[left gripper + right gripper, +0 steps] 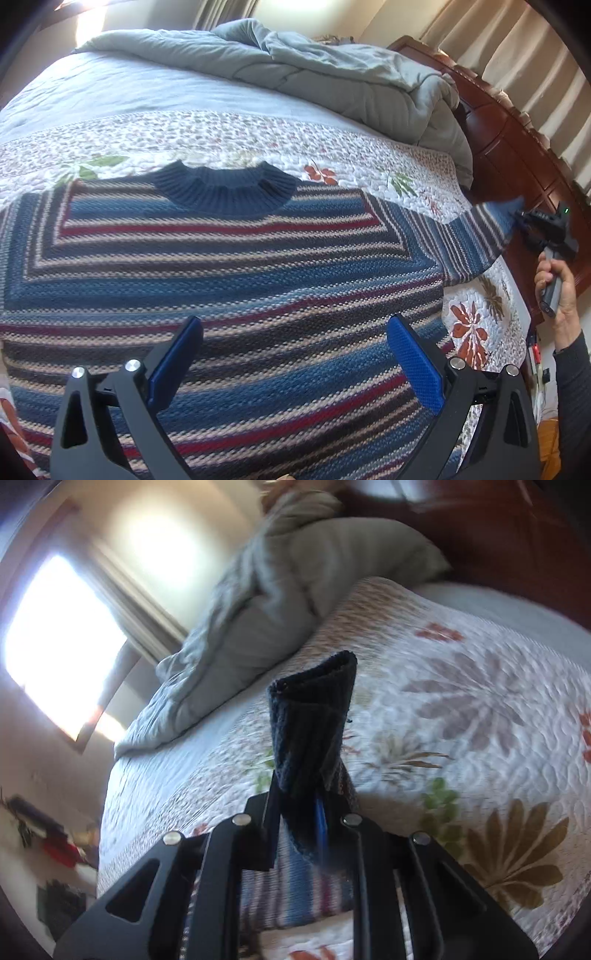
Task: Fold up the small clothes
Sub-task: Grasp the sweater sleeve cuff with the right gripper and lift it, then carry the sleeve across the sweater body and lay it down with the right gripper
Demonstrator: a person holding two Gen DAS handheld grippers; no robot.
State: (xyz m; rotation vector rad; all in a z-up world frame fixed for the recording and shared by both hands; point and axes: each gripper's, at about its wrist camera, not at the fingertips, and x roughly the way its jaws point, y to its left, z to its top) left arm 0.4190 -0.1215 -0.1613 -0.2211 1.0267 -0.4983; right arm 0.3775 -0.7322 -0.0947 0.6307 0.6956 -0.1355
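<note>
From my left wrist view I see the whole striped sweater (221,266) lying flat on the floral quilt (258,136) of the bed, navy collar (225,188) on the side away from me, and my left gripper (295,354) hovering over the sweater's lower body with its blue-padded fingers (413,365) spread wide and holding nothing. That view also catches what the other cannot: my right hand (557,291) out past the sweater's right side, and the right sleeve (476,236) stretched from the body toward it, in front of the dark wooden headboard (517,155). My right wrist view shows the close-up instead: my right gripper (314,808) has its fingers closed on the navy cuff (314,709), which stands up above them, with striped sleeve fabric trailing beneath. A rumpled grey duvet (314,74) is heaped beyond the sweater's collar. The right view is motion-blurred.
</note>
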